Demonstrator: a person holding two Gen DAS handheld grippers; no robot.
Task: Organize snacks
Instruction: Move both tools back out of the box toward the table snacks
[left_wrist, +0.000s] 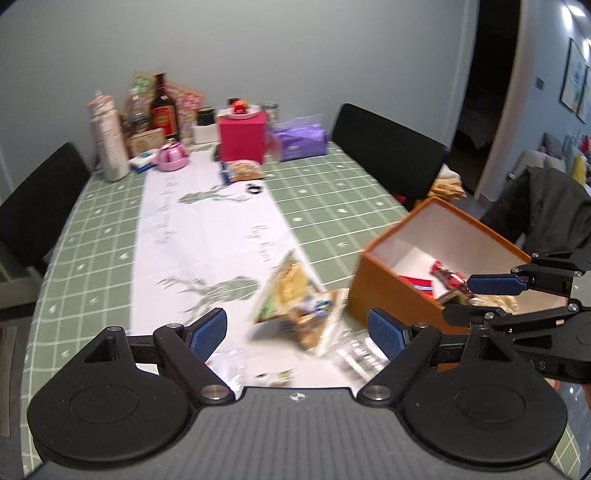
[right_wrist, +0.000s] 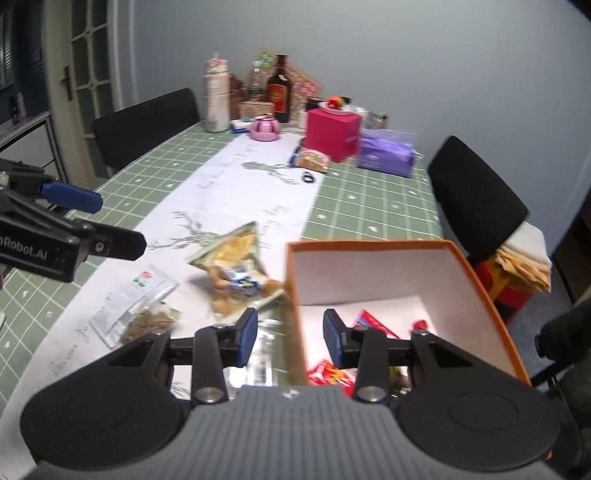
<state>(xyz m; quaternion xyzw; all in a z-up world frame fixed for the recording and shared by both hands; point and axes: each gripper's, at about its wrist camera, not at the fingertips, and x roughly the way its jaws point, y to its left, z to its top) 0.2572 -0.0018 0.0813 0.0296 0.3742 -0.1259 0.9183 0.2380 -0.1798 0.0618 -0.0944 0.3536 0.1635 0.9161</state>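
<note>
An orange box (left_wrist: 384, 291) with a white inside stands at the table's near right and holds red-wrapped snacks (left_wrist: 448, 277); it also shows in the right wrist view (right_wrist: 476, 280). A clear bag of biscuits (left_wrist: 295, 302) lies left of the box, also in the right wrist view (right_wrist: 236, 269). A clear packet with brown grains (right_wrist: 136, 314) lies nearer. My left gripper (left_wrist: 297, 328) is open and empty above the near snacks. My right gripper (right_wrist: 290, 338) is open and empty over the box's left wall, above the box in the left wrist view (left_wrist: 476, 295).
A green checked tablecloth (left_wrist: 92, 236) with a white runner covers the table. Bottles (left_wrist: 164, 107), a red box (left_wrist: 242, 136), a purple tissue pack (left_wrist: 301, 138) and a pink dish (left_wrist: 171, 157) stand at the far end. Black chairs (left_wrist: 388, 147) flank the table.
</note>
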